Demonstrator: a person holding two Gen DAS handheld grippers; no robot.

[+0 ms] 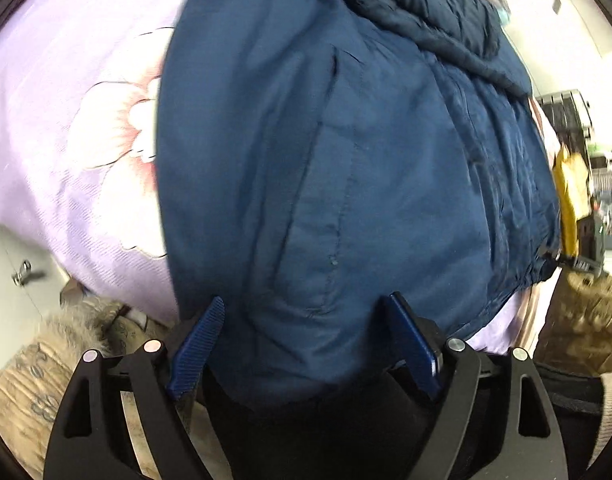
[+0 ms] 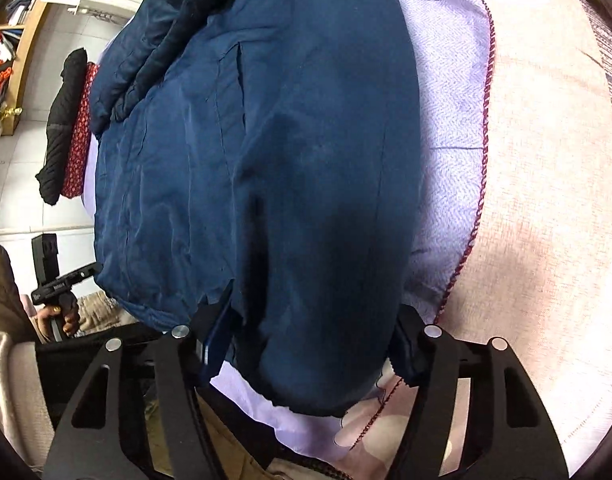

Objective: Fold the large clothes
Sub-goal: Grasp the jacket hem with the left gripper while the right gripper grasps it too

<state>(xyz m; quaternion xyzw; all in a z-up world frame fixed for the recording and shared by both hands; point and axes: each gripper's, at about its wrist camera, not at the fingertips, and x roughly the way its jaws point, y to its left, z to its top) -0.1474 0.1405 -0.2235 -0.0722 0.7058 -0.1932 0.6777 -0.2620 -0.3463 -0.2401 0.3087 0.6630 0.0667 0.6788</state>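
Navy padded jacket (image 1: 346, 184) lies spread on a lilac floral bedspread (image 1: 66, 128), hem end nearest both cameras. Left gripper (image 1: 306, 344) straddles the hem corner, jaws wide, fabric bulging between the blue pads (image 1: 198, 348) – pads look apart from the cloth, so open, not yet gripping. Right gripper (image 2: 306, 344) straddles the other hem part; the jacket fills the gap between its pads, pressed from both sides – reads as clamped on the jacket. Bedspread's red-corded edge (image 2: 482, 160) runs beside it. Likely step: take both hem corners for a fold toward the collar. To do it well, close on all padded layers, avoid pinching the bedspread underneath, lift both corners evenly.
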